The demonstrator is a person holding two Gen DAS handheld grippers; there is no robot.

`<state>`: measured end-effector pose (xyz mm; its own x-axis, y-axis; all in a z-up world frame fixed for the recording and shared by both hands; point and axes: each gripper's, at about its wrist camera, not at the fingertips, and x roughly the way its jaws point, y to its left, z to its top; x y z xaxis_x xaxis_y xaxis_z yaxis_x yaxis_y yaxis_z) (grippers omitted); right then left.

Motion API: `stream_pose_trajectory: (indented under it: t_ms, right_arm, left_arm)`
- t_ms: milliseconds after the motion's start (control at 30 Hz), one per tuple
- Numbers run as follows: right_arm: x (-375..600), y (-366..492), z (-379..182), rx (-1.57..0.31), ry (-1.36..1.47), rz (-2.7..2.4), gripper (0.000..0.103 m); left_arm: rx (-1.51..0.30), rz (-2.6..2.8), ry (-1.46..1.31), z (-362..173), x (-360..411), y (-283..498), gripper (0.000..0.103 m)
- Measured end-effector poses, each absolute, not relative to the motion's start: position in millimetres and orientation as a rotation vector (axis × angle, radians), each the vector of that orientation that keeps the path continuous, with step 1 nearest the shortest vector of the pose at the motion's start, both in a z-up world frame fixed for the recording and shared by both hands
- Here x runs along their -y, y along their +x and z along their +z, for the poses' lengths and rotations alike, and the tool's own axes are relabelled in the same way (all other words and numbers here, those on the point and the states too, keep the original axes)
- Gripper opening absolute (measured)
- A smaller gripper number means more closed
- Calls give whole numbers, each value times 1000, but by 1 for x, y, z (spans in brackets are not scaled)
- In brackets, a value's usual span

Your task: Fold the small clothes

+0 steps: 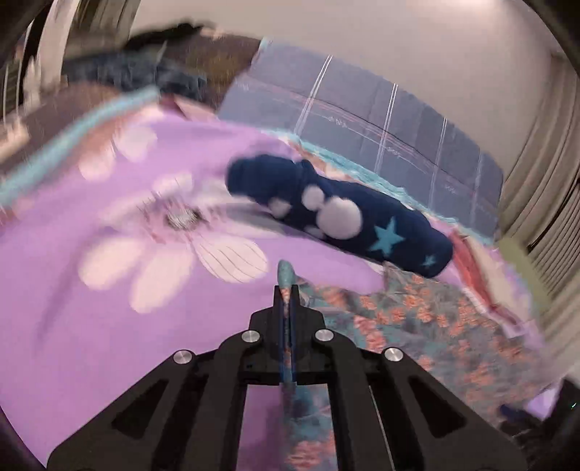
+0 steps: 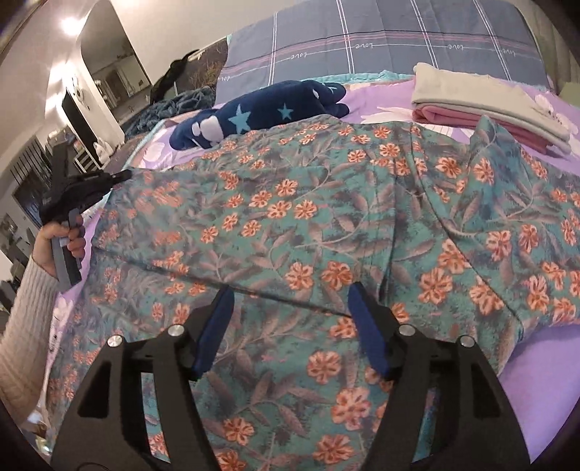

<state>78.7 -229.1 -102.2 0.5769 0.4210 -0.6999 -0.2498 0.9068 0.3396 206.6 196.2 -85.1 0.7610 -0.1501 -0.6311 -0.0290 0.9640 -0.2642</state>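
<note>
My left gripper (image 1: 288, 290) is pinched tight on a fold of the floral garment (image 2: 308, 217), its two fingers pressed together with the teal-and-orange cloth squeezed between them and a little tip of fabric poking out past the ends. From the right wrist view I can see that same left gripper (image 2: 121, 176) at the garment's far left corner, with my left hand (image 2: 59, 241) wrapped around its grey handle.

My right gripper (image 2: 290, 293) hangs above the near part of the garment with its blue-padded fingers (image 2: 217, 322) spread wide, gripping nothing; I think the tips are just clear of the cloth, though the angle makes it hard to be sure.

The floral garment lies spread over the purple bedsheet (image 1: 90, 326), which has big pale flowers printed on it. The upper layer of the cloth is folded over the lower one, leaving a long edge running across in front of my right fingers.

Beyond the garment, a navy plush toy (image 2: 261, 112) with light blue stars lies on its side on the sheet, touching the garment's far edge. To the right of it sits a folded stack of clothes (image 2: 485, 105), grey on top of pink. A grey plaid pillow (image 2: 380, 32) stands against the wall behind them.
</note>
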Motion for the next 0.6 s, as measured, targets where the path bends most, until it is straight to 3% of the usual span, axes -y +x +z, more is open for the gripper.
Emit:
stream_pose_trajectory:
  t_ms: [133, 233, 433, 500, 600]
  right_arm:
    - [234, 80, -103, -868, 260, 412, 69]
    - [232, 78, -101, -867, 245, 402, 69]
    - [231, 77, -100, -868, 246, 400, 69]
    - [230, 77, -100, -868, 249, 400, 69]
    - [232, 76, -98, -873, 256, 396, 68]
  left_arm:
    - [-853, -11, -84, -125, -178, 221, 3]
    - [-796, 13, -58, -107, -174, 212, 7]
    - [-634, -191, -24, -40, -126, 164, 29]
    - [-654, -315, -32, -42, -99, 151, 36]
    - [-769, -382, 38, -81, -58, 149, 36]
